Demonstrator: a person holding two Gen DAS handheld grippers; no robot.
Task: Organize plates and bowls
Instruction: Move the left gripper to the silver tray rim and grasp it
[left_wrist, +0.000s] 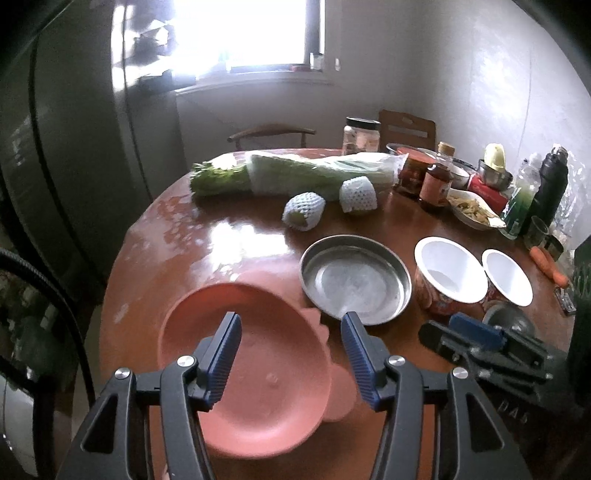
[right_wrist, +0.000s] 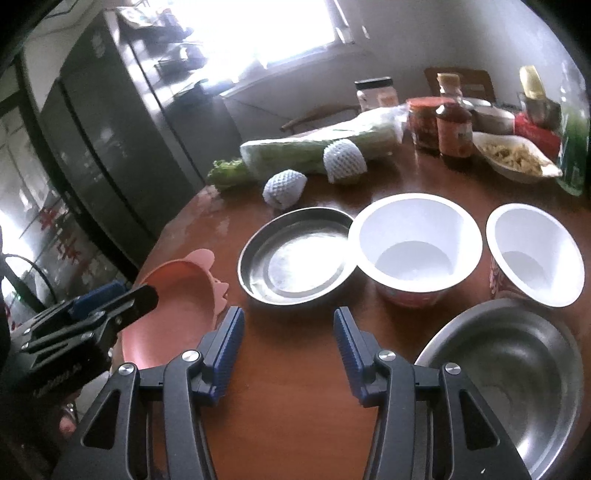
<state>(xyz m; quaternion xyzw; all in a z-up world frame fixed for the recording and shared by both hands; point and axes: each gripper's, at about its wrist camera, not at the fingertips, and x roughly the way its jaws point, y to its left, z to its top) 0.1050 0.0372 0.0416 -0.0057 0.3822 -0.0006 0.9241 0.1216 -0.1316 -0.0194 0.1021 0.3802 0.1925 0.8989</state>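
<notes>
Round brown worktop (left_wrist: 229, 236), cluttered along the upper right of the frame. Left gripper (left_wrist: 291, 354) hovers over pink plate (left_wrist: 243, 369) at lower centre, fingers apart, nothing held. Right gripper (right_wrist: 288, 350) is also spread and empty, above bare wood. Steel plate (right_wrist: 295, 254), two white bowls (right_wrist: 413, 243) and steel bowl (right_wrist: 509, 376) sit apart. Suggest pinching the pink plate's rim and keeping it level, then stacking plates together.

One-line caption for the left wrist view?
Open left hand-held gripper above a pink plastic plate, beside a round stainless-steel dish on the brown table.
</notes>
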